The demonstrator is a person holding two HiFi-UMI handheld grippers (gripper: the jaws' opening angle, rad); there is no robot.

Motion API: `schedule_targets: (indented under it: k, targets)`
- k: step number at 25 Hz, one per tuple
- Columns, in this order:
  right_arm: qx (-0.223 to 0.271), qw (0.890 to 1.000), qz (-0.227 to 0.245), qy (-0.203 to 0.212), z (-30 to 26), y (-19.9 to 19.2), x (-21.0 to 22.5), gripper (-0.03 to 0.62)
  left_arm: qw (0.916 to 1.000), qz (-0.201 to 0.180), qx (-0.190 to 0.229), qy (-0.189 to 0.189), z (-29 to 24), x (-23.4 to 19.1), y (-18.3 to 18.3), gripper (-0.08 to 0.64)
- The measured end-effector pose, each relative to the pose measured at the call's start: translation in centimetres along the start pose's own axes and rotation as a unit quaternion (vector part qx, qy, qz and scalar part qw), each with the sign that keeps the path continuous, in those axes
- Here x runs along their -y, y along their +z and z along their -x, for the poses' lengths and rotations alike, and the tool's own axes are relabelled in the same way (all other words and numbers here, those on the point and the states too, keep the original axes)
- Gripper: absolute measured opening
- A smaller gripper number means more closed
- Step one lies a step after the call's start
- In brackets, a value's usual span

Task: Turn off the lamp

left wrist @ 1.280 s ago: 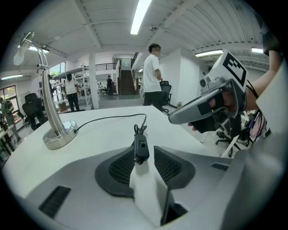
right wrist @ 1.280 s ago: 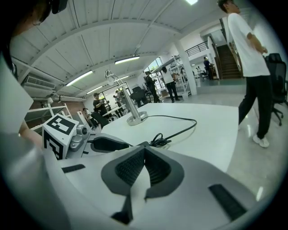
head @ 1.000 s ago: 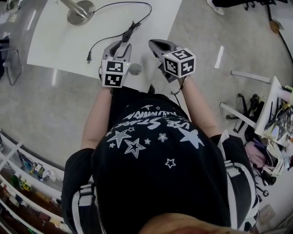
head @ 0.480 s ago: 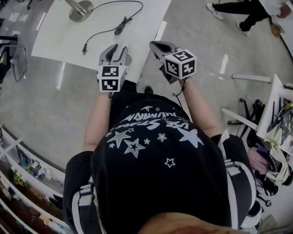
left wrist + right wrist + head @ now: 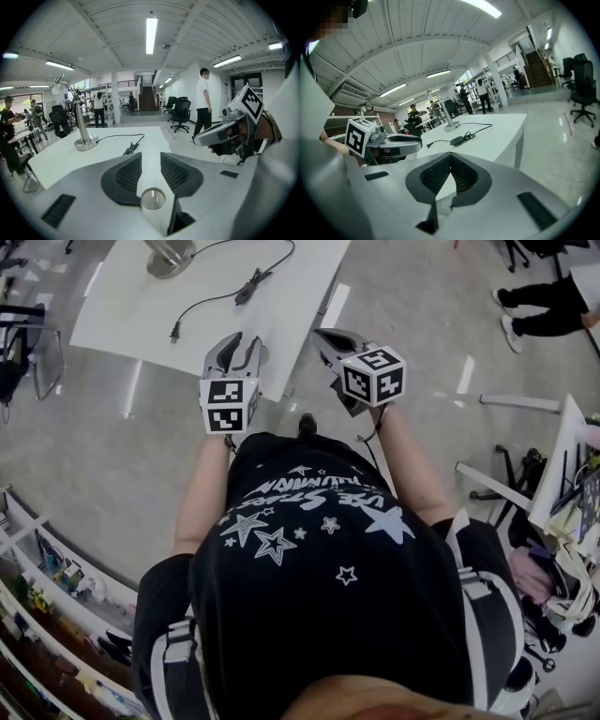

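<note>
Two-handed, hovering short of the near edge of the white table (image 5: 281, 324) and touching nothing. Holding the left gripper (image 5: 239, 341) with jaws spread apart and nothing between them. Holding the right gripper (image 5: 323, 337) with jaws drawn together, tips meeting on nothing. Pointing both slightly downward toward the tabletop.

Finding the desk lamp (image 5: 79, 122) at the far side of the table, standing upright on a round metal base (image 5: 169, 254), curving up to a small head, well apart from both grippers. Tracing the cord (image 5: 117, 135) from that base across the tabletop to the inline switch (image 5: 251, 282), lying nearer than the base yet clear of either gripper. Noting the plug (image 5: 174, 331) lying loose on the table, joined to no socket in view.

Judging the task as not yet started in any visible way: no contact with switch, cord or lamp. Not being able to tell from any view whether the lamp head is lit; with the plug loose, probably drawing no power anyway.

Judging nearly everything as remaining: closing in over the table, lowering one gripper onto the inline switch, pressing or pinching it. Leaning toward the right gripper's closed tips for a plain press, the left's open jaws for a pinch.
</note>
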State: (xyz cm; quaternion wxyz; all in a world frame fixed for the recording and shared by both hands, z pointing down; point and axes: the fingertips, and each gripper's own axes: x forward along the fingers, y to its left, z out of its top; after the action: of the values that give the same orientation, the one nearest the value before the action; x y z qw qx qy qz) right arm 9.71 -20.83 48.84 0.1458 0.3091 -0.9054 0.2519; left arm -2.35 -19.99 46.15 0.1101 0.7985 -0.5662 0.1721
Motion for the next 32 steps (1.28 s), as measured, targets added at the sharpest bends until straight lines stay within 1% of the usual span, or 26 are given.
schedule_targets:
  k: [6,9,15,19,23,26,32]
  targets:
    - [-0.008,1.0,-0.006,-0.004,-0.2,-1.7,-1.5,0.006,0.9999,0.007,0.005,-0.011,1.4,-0.4,-0.6,0.129]
    - [0.001,1.0,-0.008,-0.004,0.3,-1.3,-3.8,0.006,0.9997,0.015,0.005,-0.019,3.1,-0.6,-1.1,0.129]
    - [0.022,0.999,-0.024,0.008,1.4,-1.9,-7.7,0.006,0.999,0.023,0.009,-0.038,6.2,-0.2,-2.0,0.129]
    - [0.035,0.999,-0.016,0.001,2.3,-2.0,-9.9,0.006,0.9982,0.028,0.019,-0.05,8.5,0.2,-2.1,0.129]
    - [0.04,0.999,-0.004,-0.007,3.1,-2.8,-12.2,0.006,0.997,0.043,0.033,-0.056,10.8,0.2,-2.2,0.129]
    - [0.049,0.999,0.004,-0.013,4.1,-2.7,-13.9,0.006,0.9961,0.045,0.044,-0.061,12.4,0.5,-2.2,0.127]
    - [0.055,0.998,0.025,-0.027,5.8,-3.6,-16.5,0.006,0.9948,0.051,0.049,-0.073,14.9,1.0,-3.0,0.127]
